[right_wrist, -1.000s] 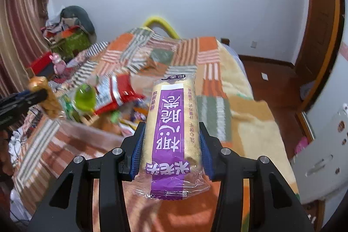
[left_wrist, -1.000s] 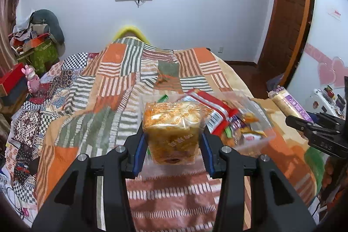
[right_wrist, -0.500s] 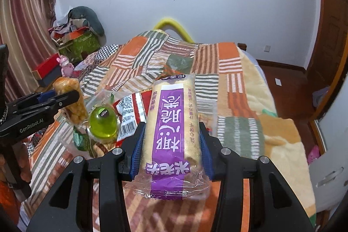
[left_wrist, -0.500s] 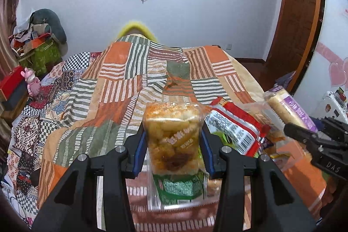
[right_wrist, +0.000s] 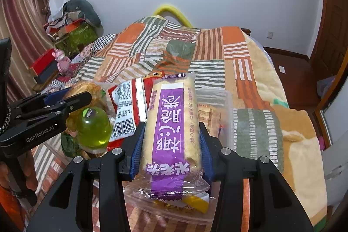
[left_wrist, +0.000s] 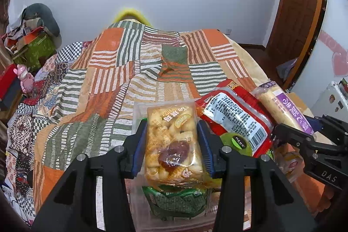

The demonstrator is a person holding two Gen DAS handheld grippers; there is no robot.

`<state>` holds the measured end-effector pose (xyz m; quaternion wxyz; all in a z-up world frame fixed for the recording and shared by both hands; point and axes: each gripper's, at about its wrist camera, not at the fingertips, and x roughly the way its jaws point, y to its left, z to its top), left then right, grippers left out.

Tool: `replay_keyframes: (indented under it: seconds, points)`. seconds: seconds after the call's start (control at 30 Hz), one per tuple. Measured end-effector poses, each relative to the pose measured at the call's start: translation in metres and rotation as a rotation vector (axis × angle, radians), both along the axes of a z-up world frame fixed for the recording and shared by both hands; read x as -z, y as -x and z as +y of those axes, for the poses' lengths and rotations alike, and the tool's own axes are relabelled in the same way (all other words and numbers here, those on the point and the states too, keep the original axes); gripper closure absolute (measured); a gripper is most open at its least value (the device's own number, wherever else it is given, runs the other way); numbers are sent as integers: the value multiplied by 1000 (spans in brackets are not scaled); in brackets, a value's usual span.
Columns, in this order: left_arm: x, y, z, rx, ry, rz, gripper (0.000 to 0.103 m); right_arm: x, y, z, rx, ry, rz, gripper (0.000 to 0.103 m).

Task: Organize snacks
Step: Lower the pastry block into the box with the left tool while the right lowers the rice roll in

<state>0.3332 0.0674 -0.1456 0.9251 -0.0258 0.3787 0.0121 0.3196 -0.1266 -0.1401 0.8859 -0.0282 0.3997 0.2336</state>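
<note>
The left gripper is clamped on a clear bag of golden puffed snacks, its blue pads pressed against both sides of the bag. The bag hangs over a clear plastic bin that sits on the patchwork quilt, above a green packet lying inside. To the right in the bin lean a red-and-white packet and a green bottle with a dark cap.

The right gripper grips a long purple-labelled rice cracker roll near its lower half, held upright over the near right part of the bin. A yellow packet lies just below the roll's near end, probably inside the bin, though the wrapper hides the edge.
</note>
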Motion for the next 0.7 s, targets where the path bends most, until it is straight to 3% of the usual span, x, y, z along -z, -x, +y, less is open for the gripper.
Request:
replay_keyframes:
  seconds: [0.17, 0.37, 0.7]
  points:
    - [-4, 7, 3, 5, 11, 5, 57, -9, 6, -8, 4, -13, -10, 60]
    - [-30, 34, 5, 7, 23, -48, 56, -36, 22, -16, -8, -30, -65, 60]
    - [-115, 118, -6, 8, 44, -265, 56, -108, 79, -40, -36, -94, -229, 56]
